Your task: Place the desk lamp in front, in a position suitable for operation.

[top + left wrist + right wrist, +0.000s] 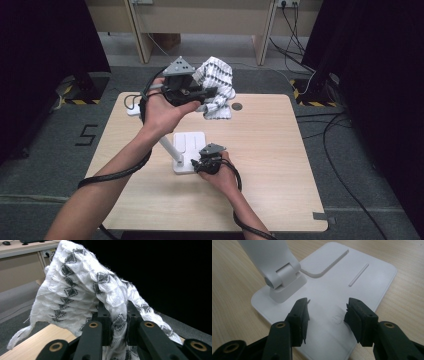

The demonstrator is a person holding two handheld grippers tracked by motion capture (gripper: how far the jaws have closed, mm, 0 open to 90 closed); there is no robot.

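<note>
The left tongs point(212, 93) are raised above the far part of the table point(280, 165) and are clamped on a white knitted cloth point(216, 85) with a dark diamond pattern. In the left gripper view the two black jaws pinch a fold of this cloth point(82, 287) between them, the fabric bunching up over the jaws and spilling down to both sides, with a loose corner trailing at the left toward the wooden edge. From above, the cloth hangs in a heap from the grip, lifted clear at its top while its lower end reaches down to the table near a small dark round spot point(237, 106). The right tongs point(196, 165) sit low near the middle of the table, at the near edge of a white lamp base point(192, 142). In the right gripper view their jaws stand moderately wide apart with nothing between them, hovering just over the flat white base point(362, 280), close to a faint power symbol point(336, 319) marked on it. The lamp's hinged white arm point(268, 260) rises from a joint at the left of the base and, seen from above, slants away to the left under the left forearm point(115, 175).
</note>
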